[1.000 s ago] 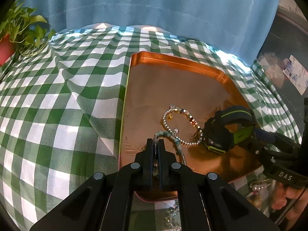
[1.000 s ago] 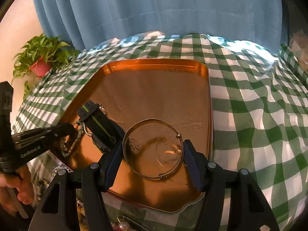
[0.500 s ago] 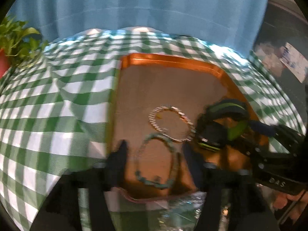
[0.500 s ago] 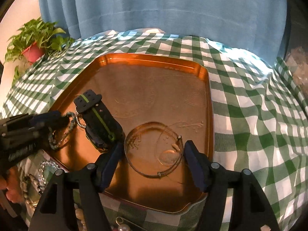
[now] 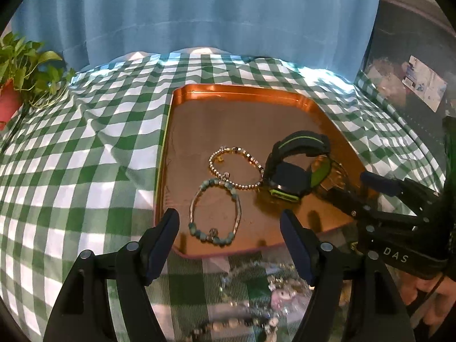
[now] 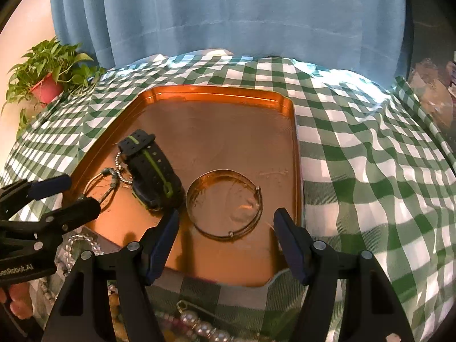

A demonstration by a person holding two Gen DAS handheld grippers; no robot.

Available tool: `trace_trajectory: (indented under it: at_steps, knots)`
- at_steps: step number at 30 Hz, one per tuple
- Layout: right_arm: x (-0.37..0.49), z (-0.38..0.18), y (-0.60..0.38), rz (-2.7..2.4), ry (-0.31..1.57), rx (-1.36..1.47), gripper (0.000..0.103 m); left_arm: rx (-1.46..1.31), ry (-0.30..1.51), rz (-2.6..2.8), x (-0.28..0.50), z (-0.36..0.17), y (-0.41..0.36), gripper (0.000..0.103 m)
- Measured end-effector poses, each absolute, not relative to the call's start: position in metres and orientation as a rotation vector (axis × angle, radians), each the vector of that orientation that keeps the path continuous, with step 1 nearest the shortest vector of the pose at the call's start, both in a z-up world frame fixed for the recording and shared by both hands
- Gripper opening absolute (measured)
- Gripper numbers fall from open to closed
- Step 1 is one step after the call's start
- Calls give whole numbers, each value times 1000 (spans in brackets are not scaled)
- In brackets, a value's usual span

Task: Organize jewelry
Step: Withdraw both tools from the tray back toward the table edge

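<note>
Left tongs (image 5: 229, 233) opening; turquoise bracelet (image 5: 215, 209) lying free, seemingly.

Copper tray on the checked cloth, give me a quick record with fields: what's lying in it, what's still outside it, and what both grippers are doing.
surface: green and white checked cloth
tray: copper tray, rim towards a blue curtain
in tray: turquoise bead bracelet, silver bead bracelet overlapping it, black and green watch, thin metal bangle
outside tray: heap of pearl and bead jewelry at the near edge
left gripper: jaws opening, nothing pressed between them
right gripper: open, empty, bangle just ahead
</note>
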State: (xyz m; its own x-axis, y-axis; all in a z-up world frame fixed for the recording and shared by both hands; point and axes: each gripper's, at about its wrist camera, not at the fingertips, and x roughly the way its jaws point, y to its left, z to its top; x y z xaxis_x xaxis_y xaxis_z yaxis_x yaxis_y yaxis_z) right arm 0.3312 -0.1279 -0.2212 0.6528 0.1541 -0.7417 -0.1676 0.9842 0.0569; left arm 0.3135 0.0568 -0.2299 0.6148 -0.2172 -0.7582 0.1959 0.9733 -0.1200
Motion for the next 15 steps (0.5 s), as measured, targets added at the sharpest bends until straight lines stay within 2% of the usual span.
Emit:
trace_trajectory:
  at_steps: [6, 15]
  knots:
    - [307, -201, -130, 158, 803, 9, 65, -53, 854, -239, 285, -201, 61, 75]
    - [239, -161, -131, 157, 762, 35, 65, -78, 801, -257, 202, -148, 65, 76]
